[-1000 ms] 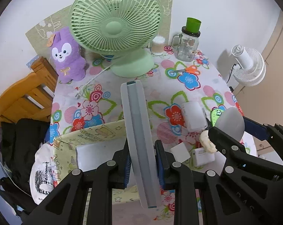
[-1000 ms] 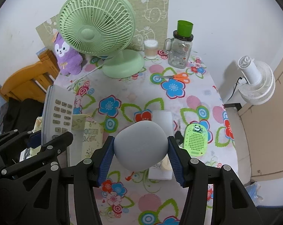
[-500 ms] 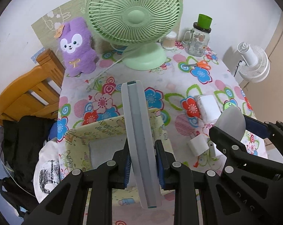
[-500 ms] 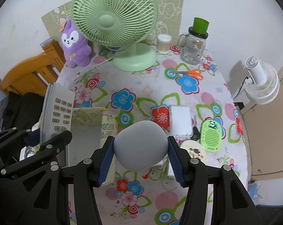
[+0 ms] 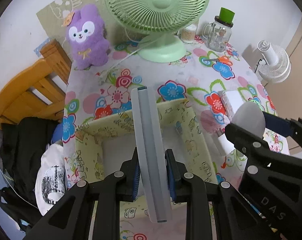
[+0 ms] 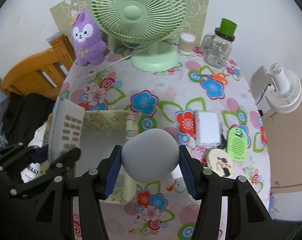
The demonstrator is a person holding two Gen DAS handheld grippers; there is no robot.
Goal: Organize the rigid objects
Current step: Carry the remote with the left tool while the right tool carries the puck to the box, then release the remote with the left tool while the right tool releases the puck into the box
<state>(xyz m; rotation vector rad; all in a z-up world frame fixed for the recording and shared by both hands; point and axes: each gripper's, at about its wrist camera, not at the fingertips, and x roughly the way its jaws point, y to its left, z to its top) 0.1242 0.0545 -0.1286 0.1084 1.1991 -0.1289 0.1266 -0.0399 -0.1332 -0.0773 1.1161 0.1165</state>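
Left wrist view: remote control (image 5: 151, 150) is clamped edge-on in the left claw (image 5: 152, 177), above the yellow storage box (image 5: 95, 150). Grey egg-shaped object (image 6: 150, 156) is gripped by the right claw (image 6: 150, 165) over the box's near corner. Risk: both claws are crowded together; collision or a drop outside the box is possible.

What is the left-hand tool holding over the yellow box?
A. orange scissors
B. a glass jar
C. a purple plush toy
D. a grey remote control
D: the left gripper clamps the remote edge-on above the box; the right wrist view shows its buttons.
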